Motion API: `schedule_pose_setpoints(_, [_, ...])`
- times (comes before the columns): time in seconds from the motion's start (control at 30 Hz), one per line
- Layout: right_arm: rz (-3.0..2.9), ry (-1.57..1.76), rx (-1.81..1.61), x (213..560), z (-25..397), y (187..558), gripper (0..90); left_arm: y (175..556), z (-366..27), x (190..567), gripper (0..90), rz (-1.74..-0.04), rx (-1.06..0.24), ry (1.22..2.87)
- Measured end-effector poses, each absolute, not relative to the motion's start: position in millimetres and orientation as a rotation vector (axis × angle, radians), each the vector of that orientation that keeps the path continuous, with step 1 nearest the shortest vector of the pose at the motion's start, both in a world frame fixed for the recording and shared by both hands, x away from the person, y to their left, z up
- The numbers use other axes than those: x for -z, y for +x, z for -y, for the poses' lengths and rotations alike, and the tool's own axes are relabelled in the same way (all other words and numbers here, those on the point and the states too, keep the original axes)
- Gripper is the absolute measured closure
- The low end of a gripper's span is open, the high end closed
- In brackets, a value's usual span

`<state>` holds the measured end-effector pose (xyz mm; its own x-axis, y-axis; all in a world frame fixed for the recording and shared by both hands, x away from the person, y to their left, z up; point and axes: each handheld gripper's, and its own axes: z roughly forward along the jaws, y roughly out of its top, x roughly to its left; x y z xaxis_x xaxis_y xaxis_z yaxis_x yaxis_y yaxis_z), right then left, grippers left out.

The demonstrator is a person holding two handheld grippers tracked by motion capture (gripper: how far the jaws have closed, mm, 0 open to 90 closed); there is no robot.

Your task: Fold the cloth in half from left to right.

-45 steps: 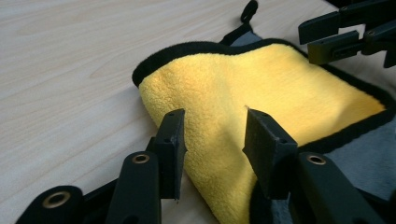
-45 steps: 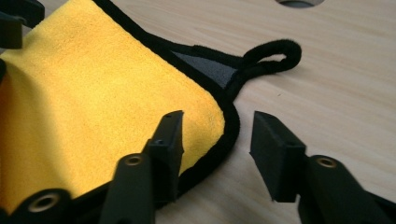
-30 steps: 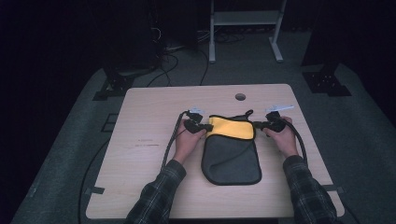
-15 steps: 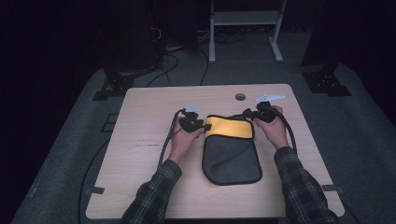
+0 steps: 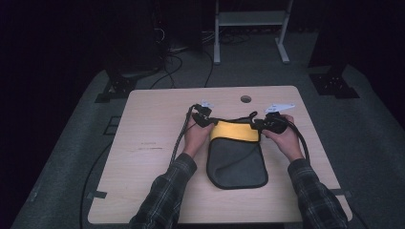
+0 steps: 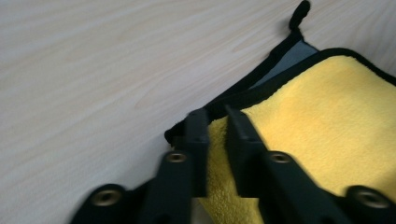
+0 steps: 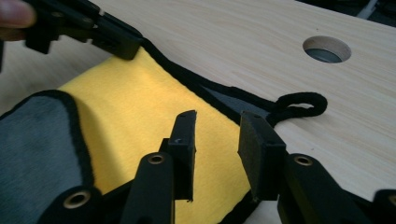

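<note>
A grey cloth (image 5: 236, 164) with black trim lies on the wooden table (image 5: 153, 143), its top edge folded back into a yellow band (image 5: 234, 131). My left gripper (image 5: 206, 120) is at the band's left corner. In the left gripper view the left gripper (image 6: 217, 116) has its jaws nearly together on the yellow cloth (image 6: 327, 121) at its edge. My right gripper (image 5: 261, 125) is at the band's right end. In the right gripper view the right gripper (image 7: 217, 119) hovers over the yellow fold (image 7: 135, 93) with its jaws apart, beside the black hanging loop (image 7: 299, 105).
A round cable hole (image 5: 246, 99) sits in the table behind the cloth. Black cables (image 5: 179, 138) trail from both grippers along the person's forearms. A white stand (image 5: 248, 28) and dark equipment stand on the floor beyond the table.
The right gripper has moved left, in from beside the cloth onto the right end of the yellow band. The left gripper stays at the left corner. The cloth lies where it was.
</note>
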<state>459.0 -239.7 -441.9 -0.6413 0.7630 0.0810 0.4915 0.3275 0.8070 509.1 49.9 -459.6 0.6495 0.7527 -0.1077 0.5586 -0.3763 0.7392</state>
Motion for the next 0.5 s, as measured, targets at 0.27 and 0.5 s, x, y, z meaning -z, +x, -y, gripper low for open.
schedule_pose_setpoints(0.27, [-2.344,1.028,-1.271,442.0,228.5,438.1,58.5,508.2,-70.1,462.4,87.5,-1.074,-0.256,1.983])
schedule_pose_setpoints(0.5, [-2.444,0.903,-1.308,444.8,190.0,428.3,55.3,507.2,-82.7,464.6,87.4,-1.094,-0.227,1.977])
